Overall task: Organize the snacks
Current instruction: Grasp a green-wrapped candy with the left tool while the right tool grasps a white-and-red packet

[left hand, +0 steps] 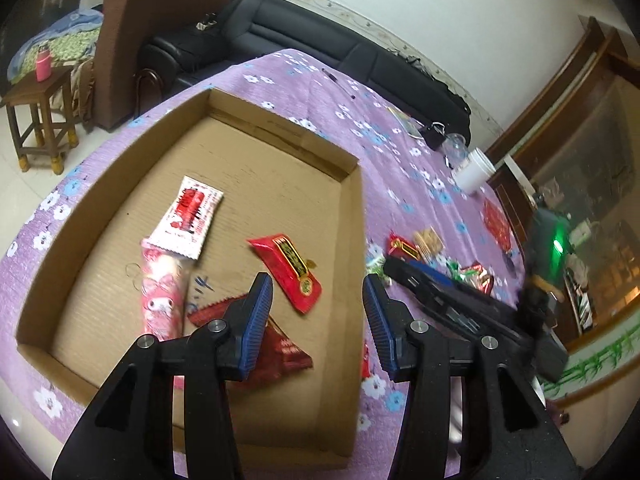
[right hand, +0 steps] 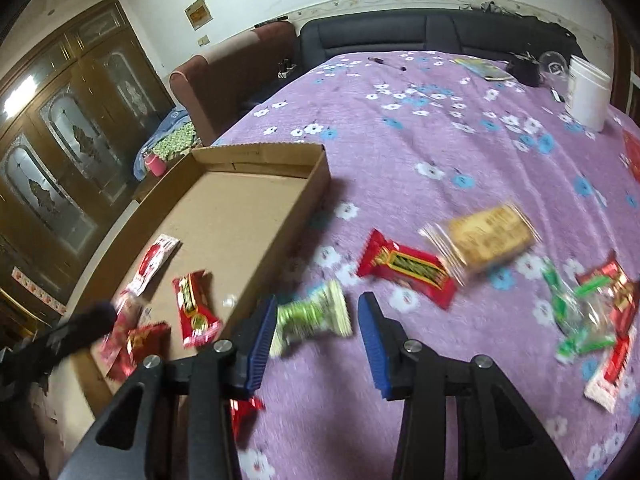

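Several snacks (left hand: 188,216) in box (left hand: 352,208); blurred green packet (right hand: 316,316), perhaps airborne.

Dim indoor light, motion blur (snacks smeared), fisheye-warped edges

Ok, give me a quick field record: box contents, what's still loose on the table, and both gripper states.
box: cardboard tray on purple floral cloth
in box: white-red packet, pink packet, red packet, dark red packet
loose: green candy, red bar, cracker pack
left hand-held gripper: open, empty
right hand-held gripper: open, empty
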Demonstrator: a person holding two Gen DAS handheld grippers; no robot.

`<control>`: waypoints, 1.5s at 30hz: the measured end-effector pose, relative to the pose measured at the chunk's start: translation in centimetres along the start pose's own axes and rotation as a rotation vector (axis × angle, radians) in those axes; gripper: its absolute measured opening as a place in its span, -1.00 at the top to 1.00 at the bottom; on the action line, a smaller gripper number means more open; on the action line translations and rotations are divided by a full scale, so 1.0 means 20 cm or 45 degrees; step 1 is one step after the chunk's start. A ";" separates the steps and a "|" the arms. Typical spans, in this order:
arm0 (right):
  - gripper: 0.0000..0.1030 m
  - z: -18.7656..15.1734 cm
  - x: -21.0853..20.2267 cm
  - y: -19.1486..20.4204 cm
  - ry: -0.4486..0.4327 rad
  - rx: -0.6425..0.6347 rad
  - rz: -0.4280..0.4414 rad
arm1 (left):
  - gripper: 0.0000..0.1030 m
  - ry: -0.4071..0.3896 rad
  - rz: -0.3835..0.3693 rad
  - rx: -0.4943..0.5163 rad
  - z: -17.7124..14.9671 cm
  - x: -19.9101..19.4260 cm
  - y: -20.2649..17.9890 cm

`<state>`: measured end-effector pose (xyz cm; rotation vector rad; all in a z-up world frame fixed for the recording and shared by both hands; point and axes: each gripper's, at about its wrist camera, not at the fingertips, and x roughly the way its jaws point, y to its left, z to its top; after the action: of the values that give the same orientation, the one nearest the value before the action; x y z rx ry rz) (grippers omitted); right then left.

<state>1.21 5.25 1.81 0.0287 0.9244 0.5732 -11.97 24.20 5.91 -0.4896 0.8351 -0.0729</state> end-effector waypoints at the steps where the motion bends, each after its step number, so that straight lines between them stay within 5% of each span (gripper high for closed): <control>1: 0.12 0.01 0.02 0.01 0.000 -0.005 -0.008 | 0.10 0.000 0.002 0.004 0.00 0.00 -0.01; 7: 0.22 0.01 0.15 0.07 0.093 -0.113 -0.017 | 0.10 0.018 0.007 0.008 -0.02 0.01 -0.03; 10: 0.52 -0.06 0.12 0.10 0.095 -0.235 -0.029 | 0.10 0.026 0.003 0.011 -0.04 0.02 -0.03; 15: 0.53 -0.19 -0.01 0.00 0.120 -0.265 -0.055 | 0.10 0.029 -0.023 0.036 -0.06 0.01 -0.05; 22: 0.47 -0.23 -0.31 -0.30 0.008 -0.010 0.022 | 0.10 0.059 -0.086 0.133 -0.10 0.02 -0.18; 33: 0.40 -0.23 -0.67 -0.85 -0.237 0.323 -0.169 | 0.10 0.192 -0.161 0.308 -0.22 0.17 -0.48; 45: 0.40 -0.26 -0.51 -1.01 -0.113 0.400 -0.171 | 0.10 0.258 -0.122 0.353 -0.28 0.25 -0.58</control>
<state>1.66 -18.08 0.92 0.2708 0.9146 0.2958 -11.20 10.41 4.35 -0.2627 0.9820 -0.3266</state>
